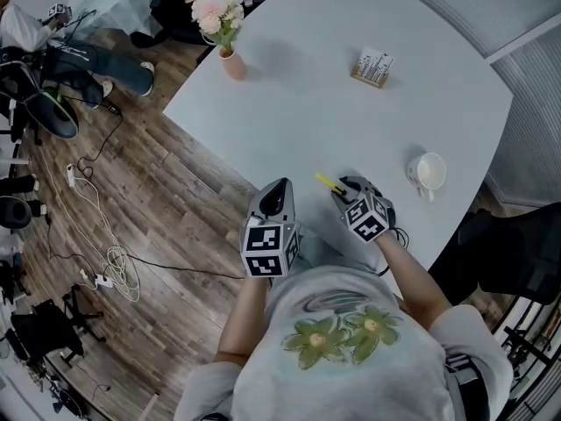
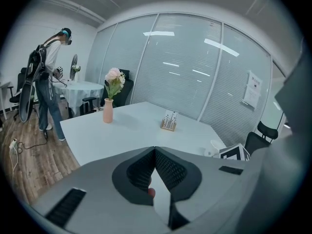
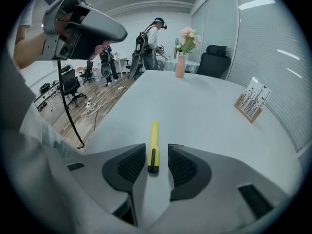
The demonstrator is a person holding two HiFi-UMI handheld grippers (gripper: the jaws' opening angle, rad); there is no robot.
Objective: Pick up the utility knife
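Note:
The utility knife [image 3: 153,145] is slim and yellow with a black slider, and it lies flat on the white table [image 1: 316,103] near its front edge. My right gripper [image 3: 157,165] is open and low over the table. The knife's near end sits between the two pads, with a small gap on each side. In the head view the knife [image 1: 330,182] pokes out to the left of the right gripper [image 1: 344,191]. My left gripper [image 1: 279,188] hovers at the table's front edge, left of the knife. In its own view the left gripper [image 2: 155,152] is shut on nothing.
On the table stand a pink vase with flowers [image 1: 230,60] at the far left, a wooden card holder [image 1: 373,68] at the back, and a white cup [image 1: 428,172] to the right. A black chair [image 1: 513,244] is at the right. Cables [image 1: 110,266] lie on the wood floor at the left.

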